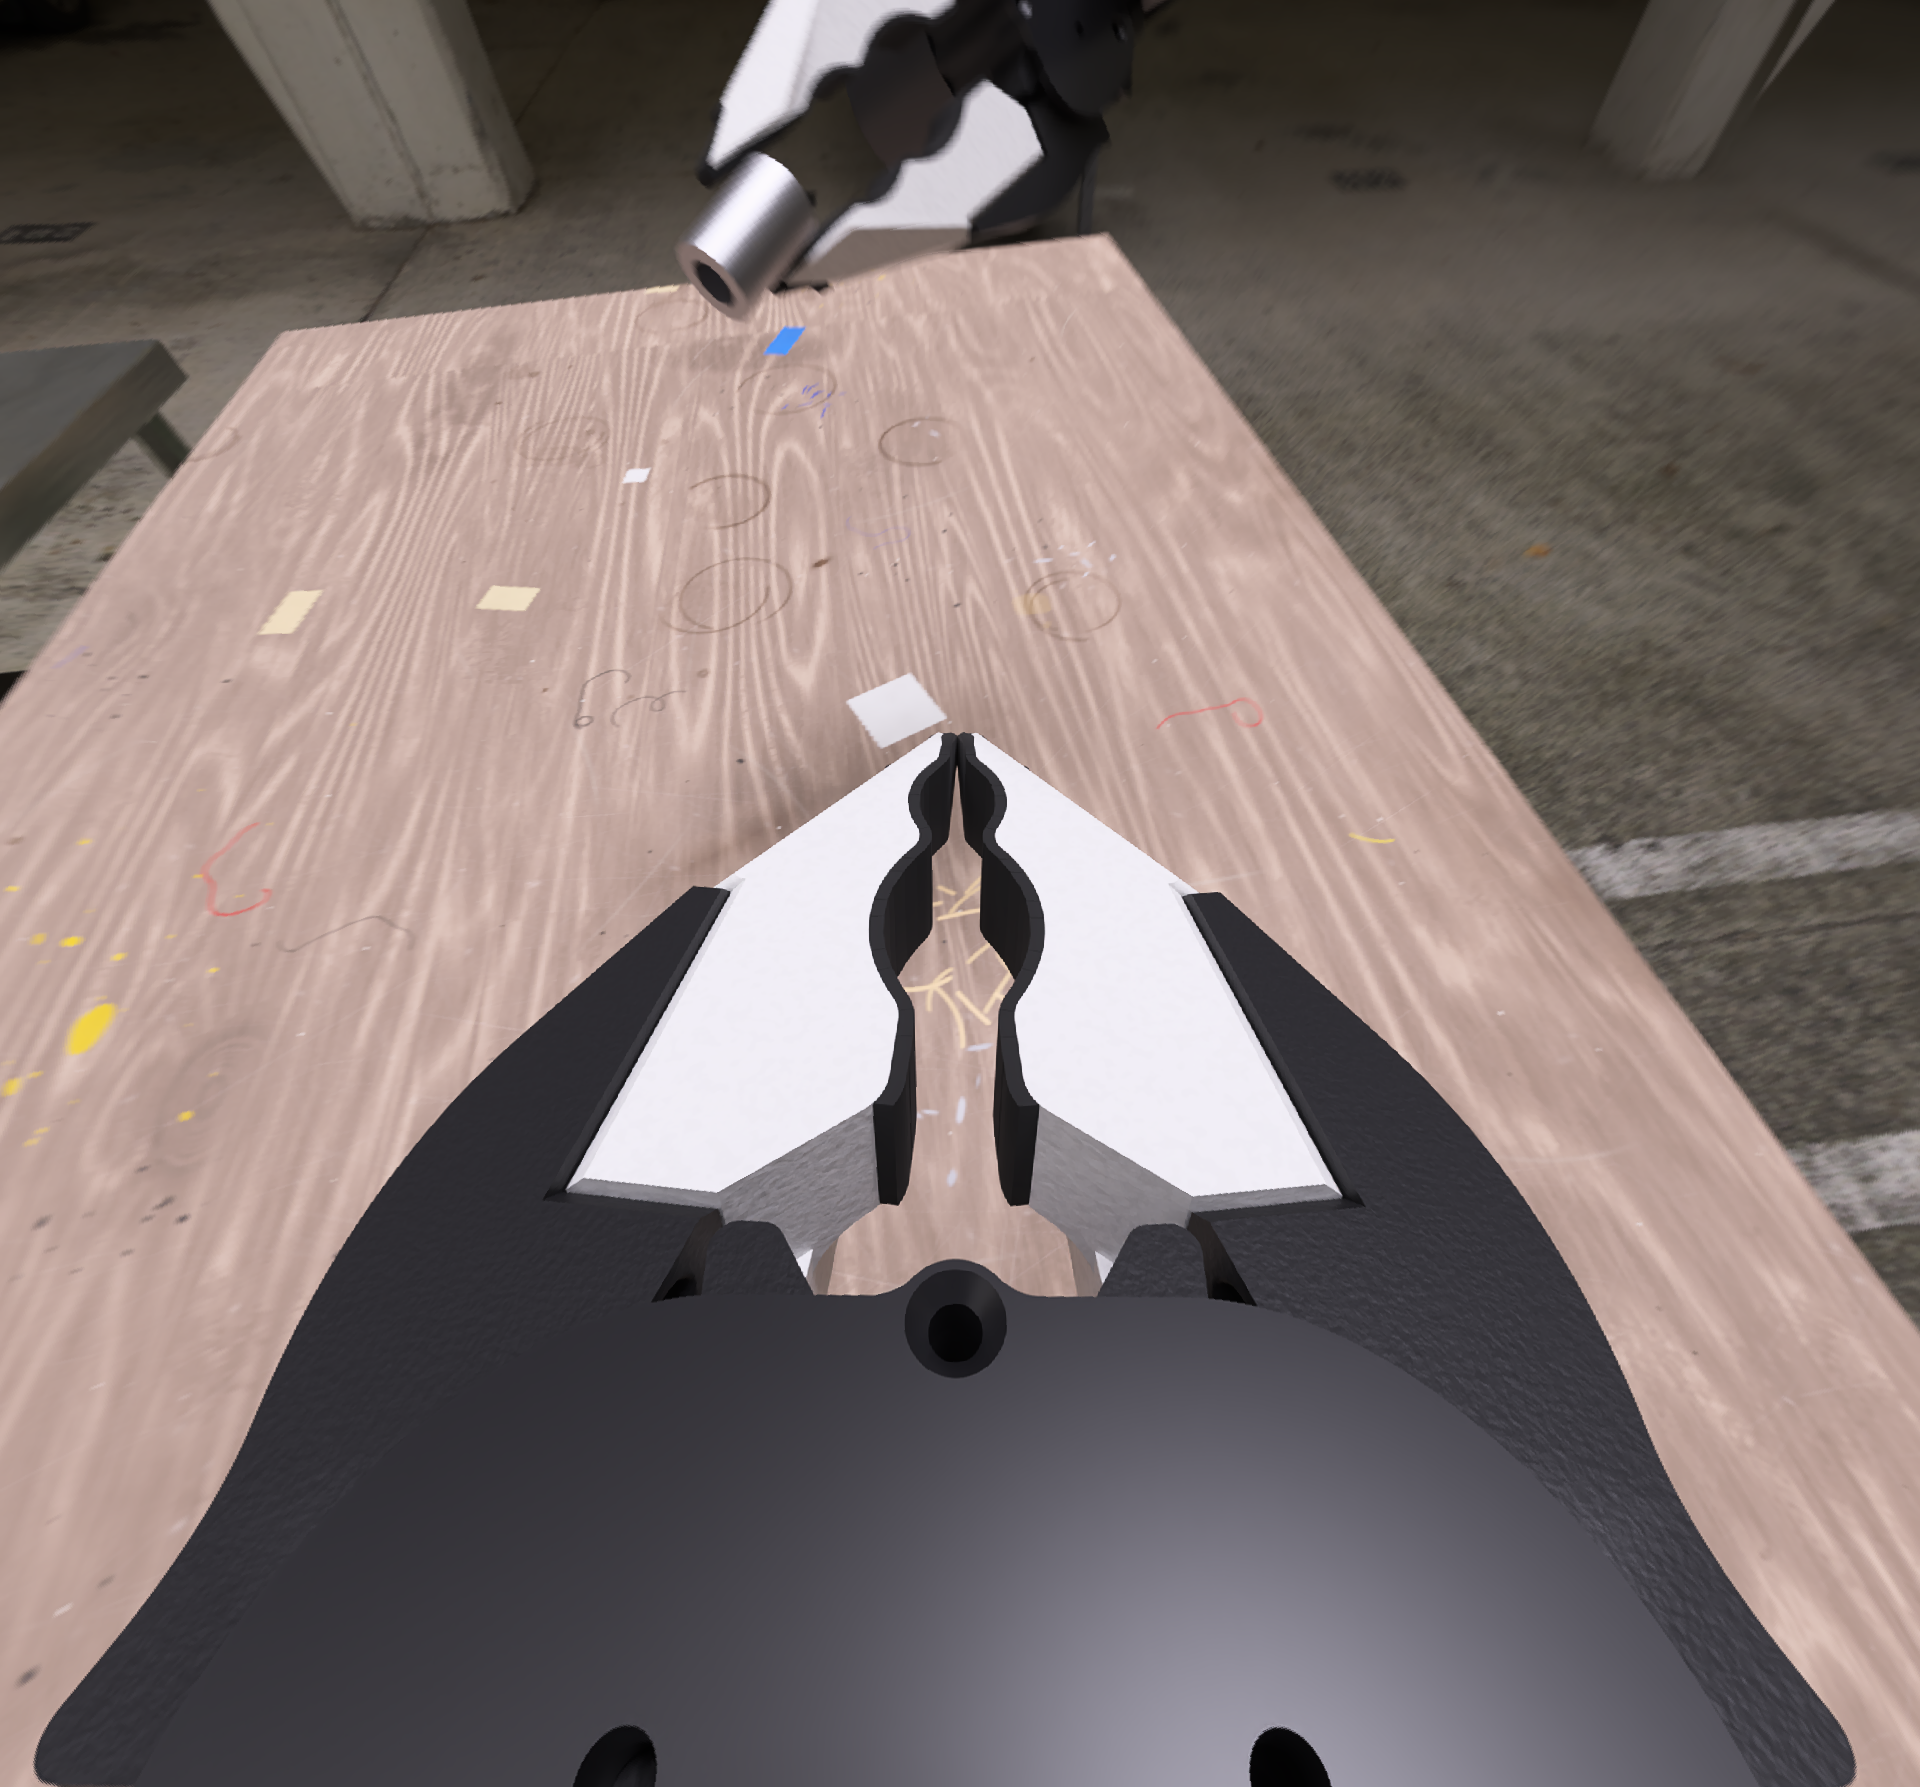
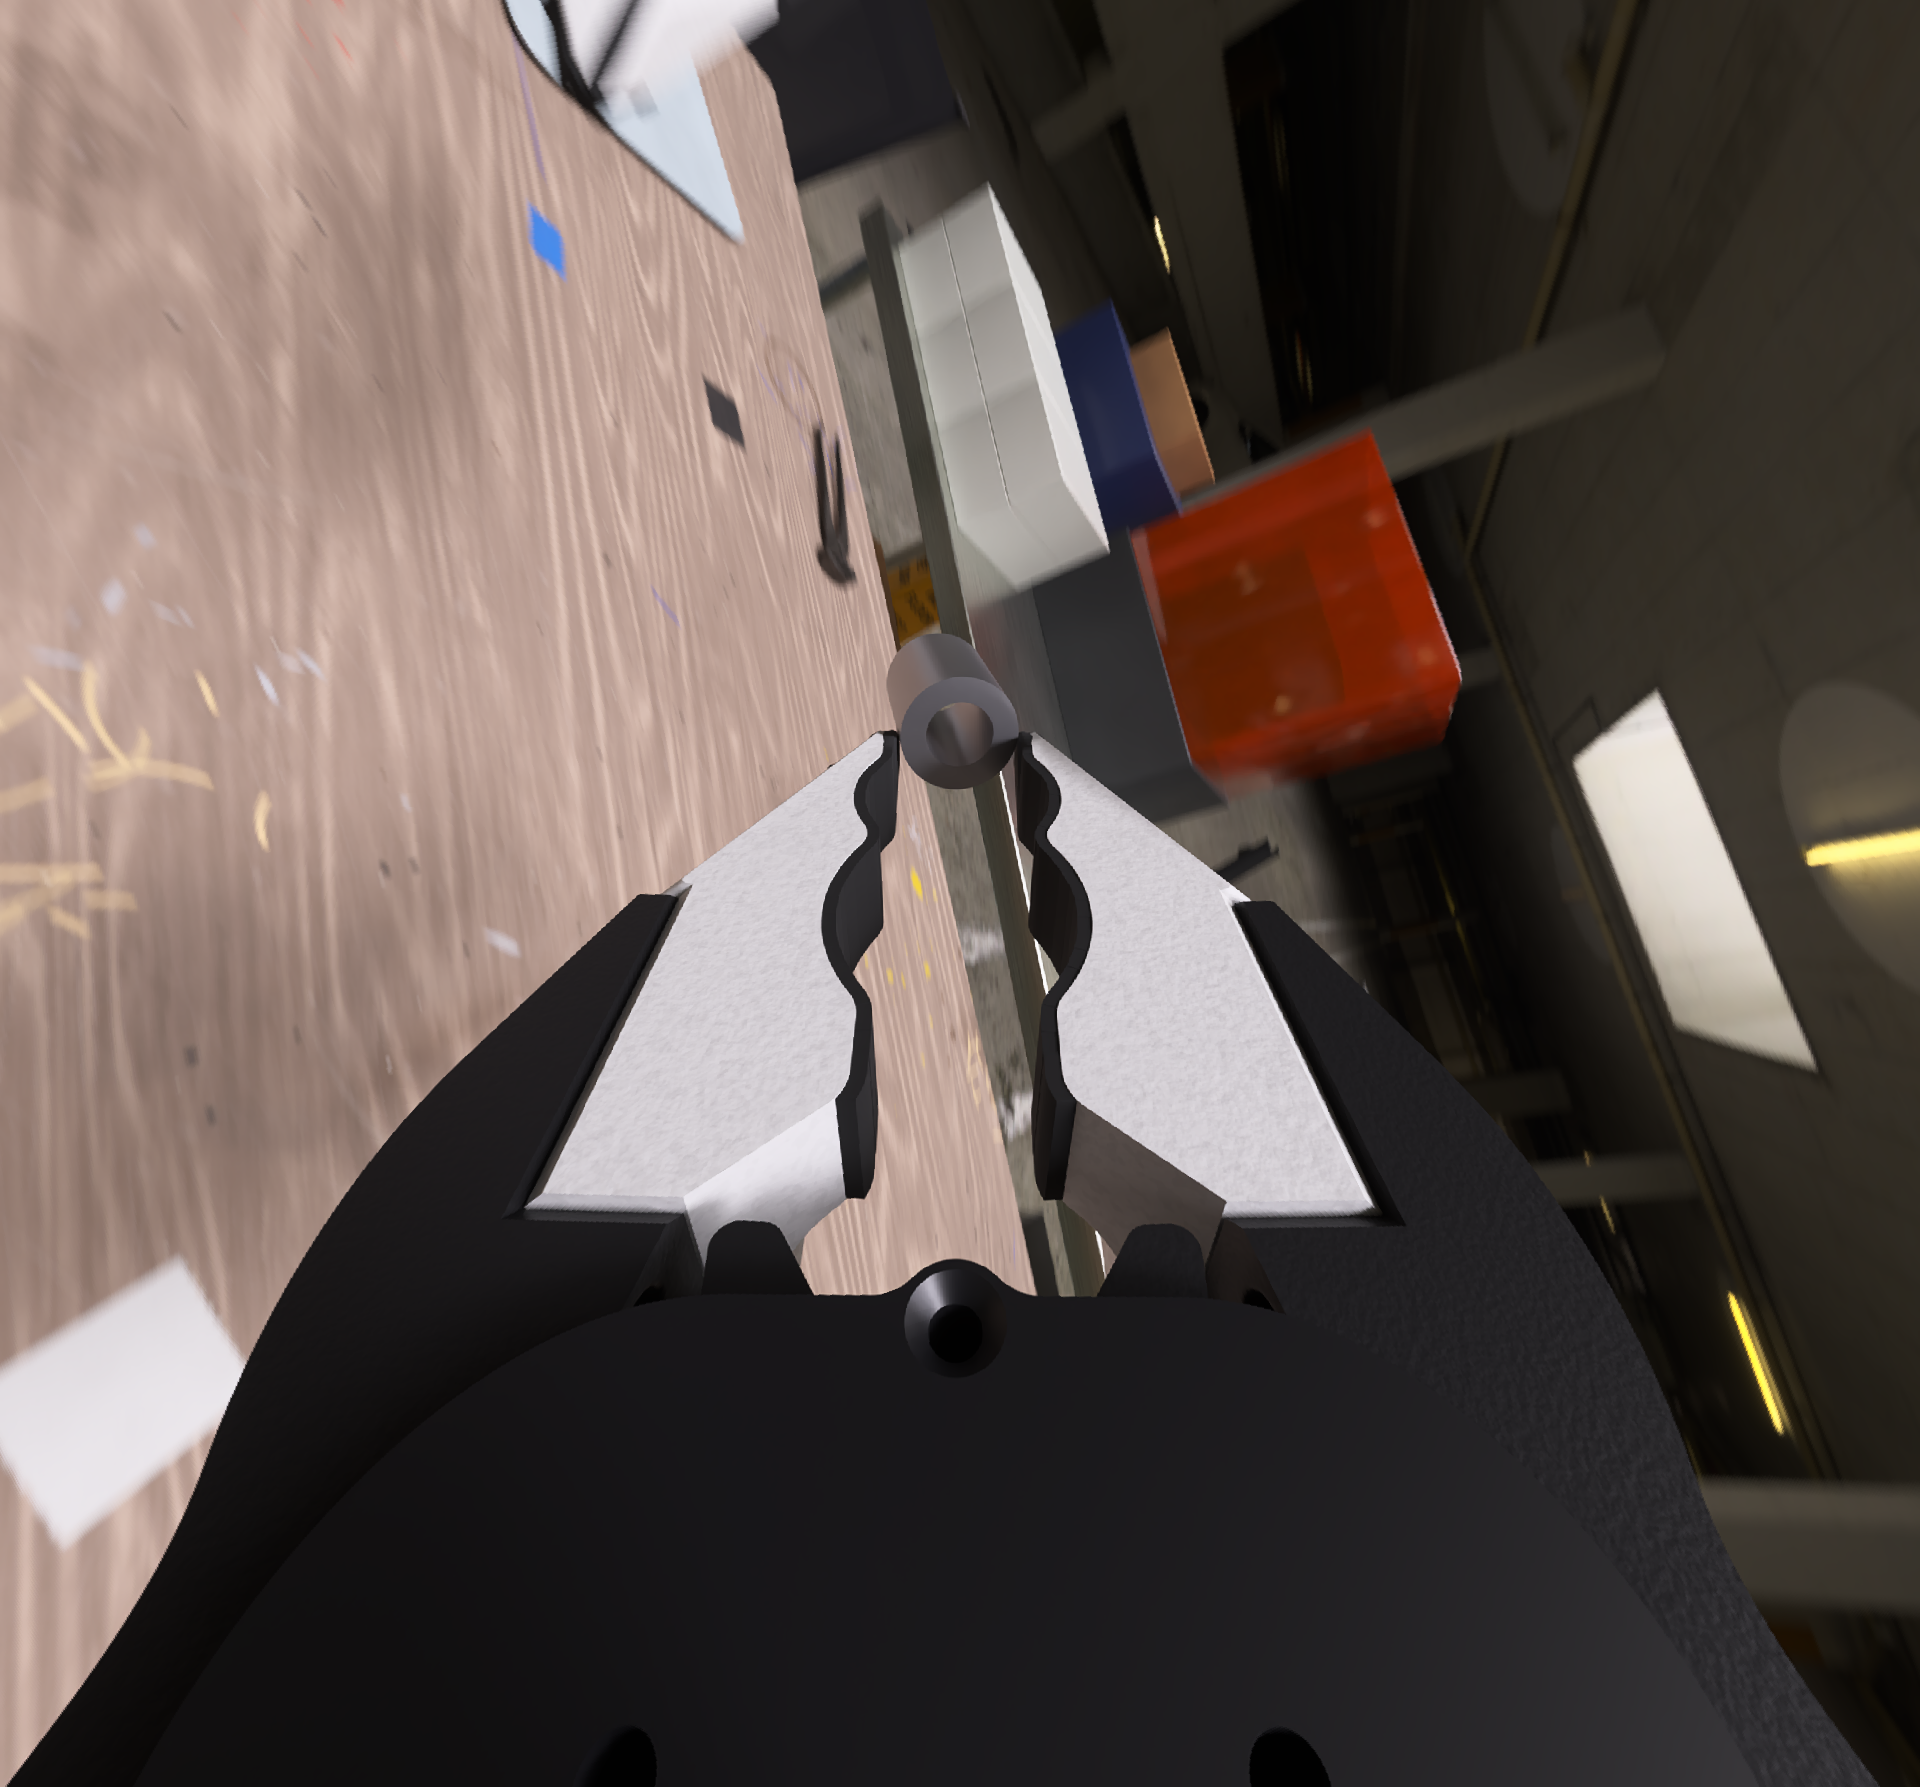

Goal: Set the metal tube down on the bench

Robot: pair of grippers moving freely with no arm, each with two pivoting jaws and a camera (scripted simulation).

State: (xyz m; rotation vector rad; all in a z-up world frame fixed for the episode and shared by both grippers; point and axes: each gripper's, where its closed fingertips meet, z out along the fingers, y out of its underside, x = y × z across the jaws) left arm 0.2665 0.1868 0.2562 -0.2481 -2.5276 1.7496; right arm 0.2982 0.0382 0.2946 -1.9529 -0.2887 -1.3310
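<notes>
The right gripper (image 2: pixel 956 745), jaws clamped on the metal tube (image 1: pixel 746 233), hangs above the desk's (image 1: pixel 416 802) far edge, lowering due next; the left gripper (image 1: pixel 957 743) is closed, empty.

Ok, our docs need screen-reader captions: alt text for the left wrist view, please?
The right gripper holds a short metal tube just above the far end of a wooden bench, open end toward the camera. In front, the left gripper is shut and empty above the paint-flecked bench top.
</notes>
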